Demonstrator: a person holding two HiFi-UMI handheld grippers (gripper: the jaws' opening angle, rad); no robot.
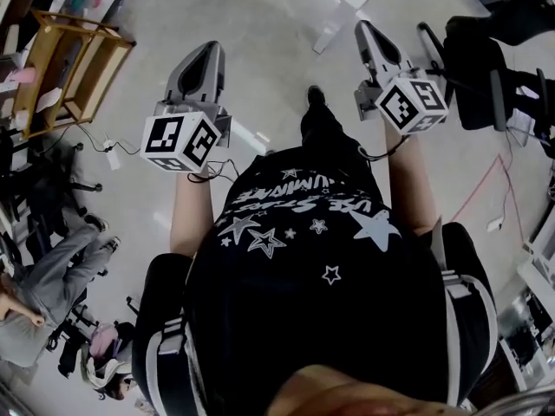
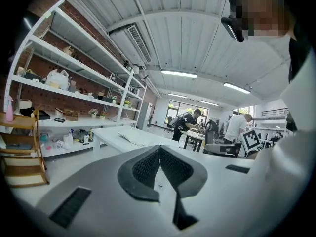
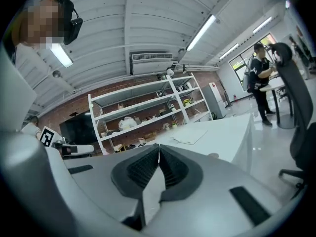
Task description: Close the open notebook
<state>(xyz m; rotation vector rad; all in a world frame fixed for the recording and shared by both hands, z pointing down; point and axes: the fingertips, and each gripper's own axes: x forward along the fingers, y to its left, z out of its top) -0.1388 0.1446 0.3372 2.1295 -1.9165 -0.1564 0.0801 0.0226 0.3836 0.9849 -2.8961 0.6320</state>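
Observation:
An open notebook (image 2: 132, 138) lies flat on a long white table (image 2: 106, 132) some way ahead of me; in the right gripper view the notebook (image 3: 189, 135) sits on the same table (image 3: 232, 132). My left gripper (image 2: 159, 149) is held level in the air, shut with nothing between its pads. My right gripper (image 3: 158, 149) is also shut and holds nothing. In the head view the left gripper (image 1: 206, 52) and the right gripper (image 1: 365, 29) both point forward over bare floor, far from the notebook.
White shelving (image 2: 74, 73) with small items lines the brick wall behind the table. A wooden rack (image 1: 74, 68) stands at left, and a person sits on the floor (image 1: 43, 284). Black office chairs (image 1: 494, 68) stand at right. People stand at desks (image 2: 185, 122) further back.

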